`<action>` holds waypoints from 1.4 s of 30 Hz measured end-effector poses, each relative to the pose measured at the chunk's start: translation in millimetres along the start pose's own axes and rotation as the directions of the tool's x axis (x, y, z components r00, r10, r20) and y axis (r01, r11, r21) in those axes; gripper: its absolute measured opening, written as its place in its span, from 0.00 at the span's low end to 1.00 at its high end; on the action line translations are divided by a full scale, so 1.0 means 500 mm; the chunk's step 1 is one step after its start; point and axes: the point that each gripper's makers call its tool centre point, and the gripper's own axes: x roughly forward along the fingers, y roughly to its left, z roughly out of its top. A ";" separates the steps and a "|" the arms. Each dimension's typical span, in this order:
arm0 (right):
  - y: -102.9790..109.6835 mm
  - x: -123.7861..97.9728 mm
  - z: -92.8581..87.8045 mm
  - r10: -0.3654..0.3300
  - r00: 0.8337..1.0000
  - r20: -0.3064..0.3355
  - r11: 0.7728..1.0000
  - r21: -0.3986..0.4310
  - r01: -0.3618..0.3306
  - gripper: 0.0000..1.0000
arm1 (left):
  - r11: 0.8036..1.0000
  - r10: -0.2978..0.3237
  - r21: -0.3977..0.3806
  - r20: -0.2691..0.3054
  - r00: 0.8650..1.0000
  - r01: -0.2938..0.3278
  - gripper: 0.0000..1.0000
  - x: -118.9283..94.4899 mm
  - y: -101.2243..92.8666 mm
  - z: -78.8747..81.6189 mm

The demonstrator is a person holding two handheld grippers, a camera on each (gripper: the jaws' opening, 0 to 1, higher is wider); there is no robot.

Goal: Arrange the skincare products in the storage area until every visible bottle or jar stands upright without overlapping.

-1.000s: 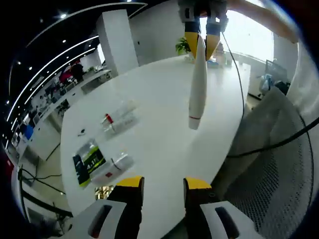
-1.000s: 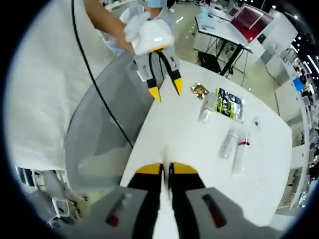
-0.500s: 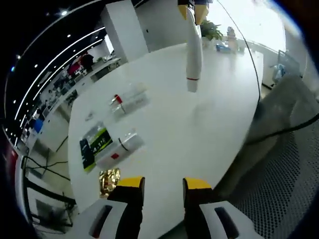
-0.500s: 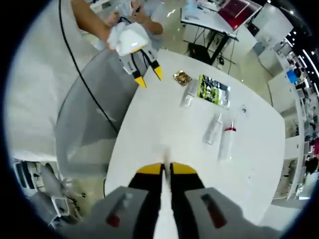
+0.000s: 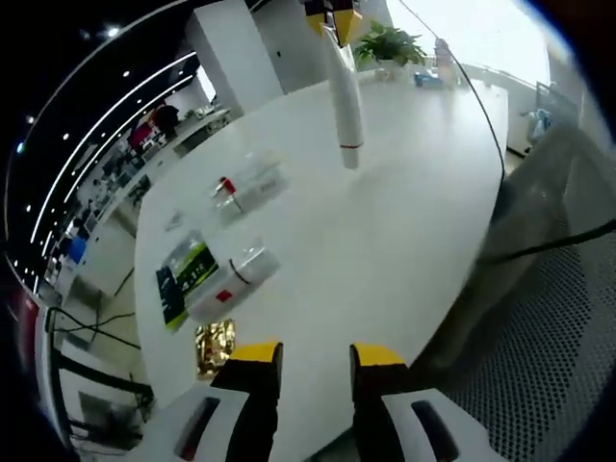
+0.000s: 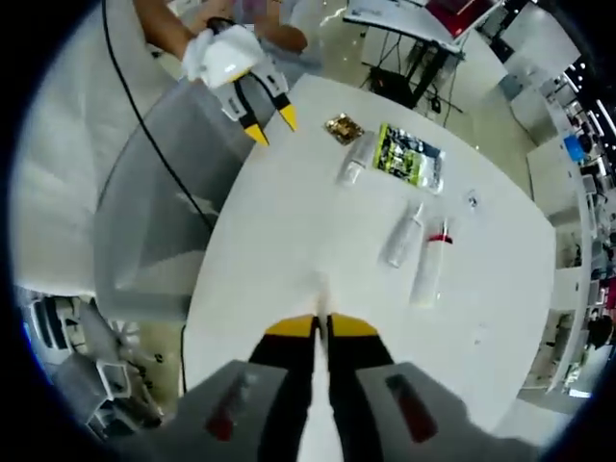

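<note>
In the left gripper view the round white table (image 5: 385, 241) is seen with wide bare room from centre to its 3 o'clock edge, and the left gripper (image 5: 306, 354) is held over the 6 o'clock edge with jaws parted and nothing between them. At 12 o'clock the right gripper (image 5: 333, 12) is clamped on the top of a white tube (image 5: 344, 101), hung clear above the table, long axis near vertical, red-banded end downward. At 9 o'clock a red-capped bottle (image 5: 245, 186), a clear bottle (image 5: 233, 282), a green-black packet (image 5: 181, 282) and a gold wrapper (image 5: 214, 345) lie flat, near the rim.
</note>
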 end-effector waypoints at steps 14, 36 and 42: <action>-0.032 0.035 -0.019 0.037 0.998 -0.057 0.999 0.019 -0.036 0.02 | 0.999 0.015 -0.041 -0.017 1.000 -0.016 0.29 0.001 0.012 -0.011; -0.078 0.033 -0.038 0.013 0.999 -0.039 0.996 0.092 -0.010 0.01 | 0.998 0.011 -0.054 -0.038 0.999 -0.013 0.29 0.003 0.011 -0.020; -0.094 0.034 -0.040 0.015 0.999 -0.034 0.993 0.115 -0.011 0.01 | 0.998 0.015 -0.059 -0.042 0.999 -0.017 0.29 0.003 0.013 -0.022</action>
